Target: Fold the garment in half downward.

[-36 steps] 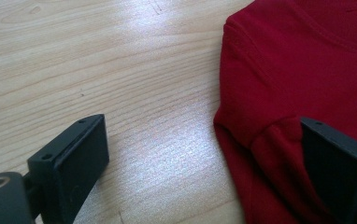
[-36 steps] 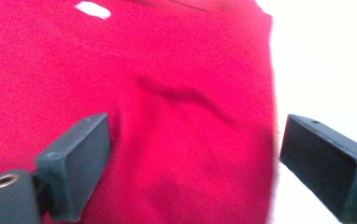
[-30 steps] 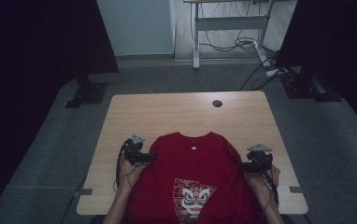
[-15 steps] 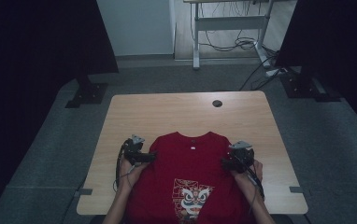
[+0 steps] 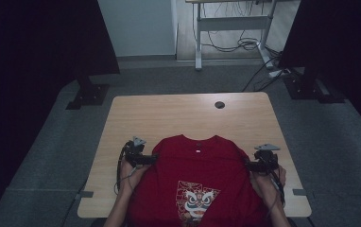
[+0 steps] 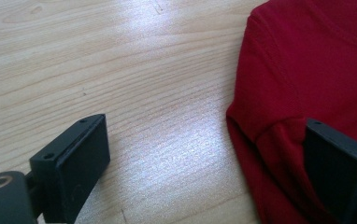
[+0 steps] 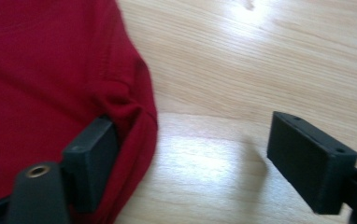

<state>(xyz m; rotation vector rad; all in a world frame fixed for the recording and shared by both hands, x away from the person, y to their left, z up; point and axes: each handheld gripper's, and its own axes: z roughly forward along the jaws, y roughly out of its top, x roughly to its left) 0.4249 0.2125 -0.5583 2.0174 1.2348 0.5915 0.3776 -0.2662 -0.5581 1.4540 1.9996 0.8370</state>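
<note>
A red T-shirt (image 5: pixel 202 184) lies flat on the wooden surface (image 5: pixel 169 118), spread between the two grippers. The left gripper (image 6: pixel 204 158) stands wide open, one finger on the shirt's folded edge, the other on bare wood. The right gripper (image 7: pixel 186 154) has just been closing yet is still wide, gripping nothing, the shirt's edge bunched against one finger.

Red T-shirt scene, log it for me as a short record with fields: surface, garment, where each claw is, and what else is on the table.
surface: light wooden table
garment: red T-shirt, laid flat, collar toward the far edge, lion-mask print near the front edge
left claw: at the shirt's left shoulder edge, jaws wide apart, one jaw tucked into the cloth, the other over bare wood
right claw: at the shirt's right shoulder edge, jaws apart and just been closing; cloth edge between them, not pinched
other item: small dark round thing near the far edge
</note>
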